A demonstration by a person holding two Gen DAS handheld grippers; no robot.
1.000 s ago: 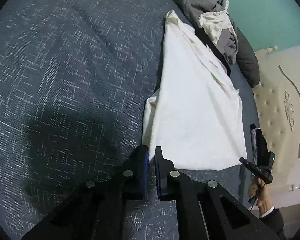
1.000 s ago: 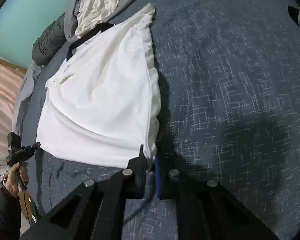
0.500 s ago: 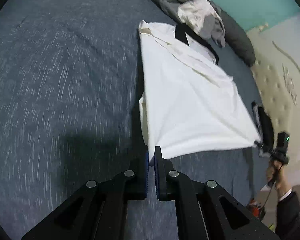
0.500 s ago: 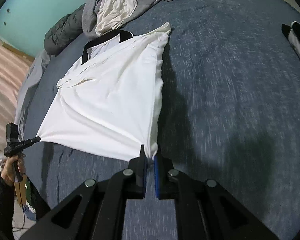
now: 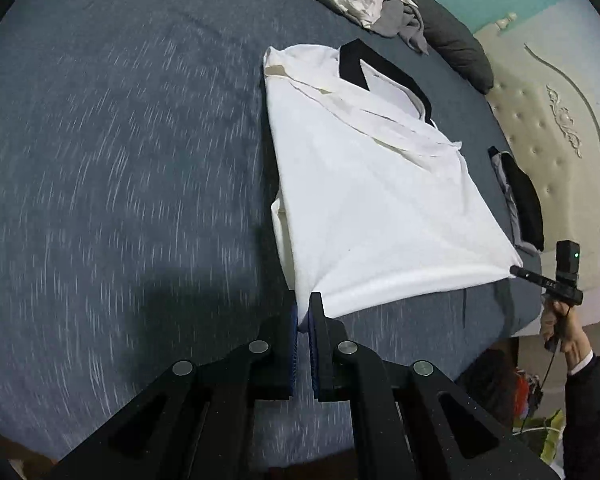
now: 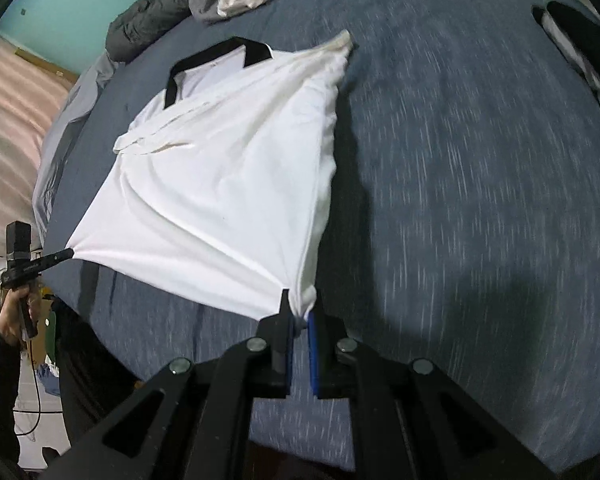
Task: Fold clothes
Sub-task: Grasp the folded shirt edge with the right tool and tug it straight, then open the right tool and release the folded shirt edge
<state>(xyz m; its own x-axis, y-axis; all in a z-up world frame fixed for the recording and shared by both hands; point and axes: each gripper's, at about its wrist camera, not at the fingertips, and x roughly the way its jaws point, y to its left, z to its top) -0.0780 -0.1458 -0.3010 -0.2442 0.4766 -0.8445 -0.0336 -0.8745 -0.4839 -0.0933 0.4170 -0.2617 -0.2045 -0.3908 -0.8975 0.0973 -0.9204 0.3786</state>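
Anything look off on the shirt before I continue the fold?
Yes: the white shirt has a folded-in sleeve lying rumpled and diagonal below the black collar. Both grippers' jaws pinch hem corners, left and right.

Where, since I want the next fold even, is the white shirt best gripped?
On the white shirt, the two hem corners, from the near edge of the bed: both lie closest, collar farthest, and the left gripper and right gripper pinch them.

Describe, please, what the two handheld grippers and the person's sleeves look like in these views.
Each gripper, left and right, is matte black with angular cut-out arms, round silver bolts and blue-lined fingers. Seen from across, a boxy black module with a green light sits on top; a thin cable hangs below. The sleeve is dark over a white cuff.
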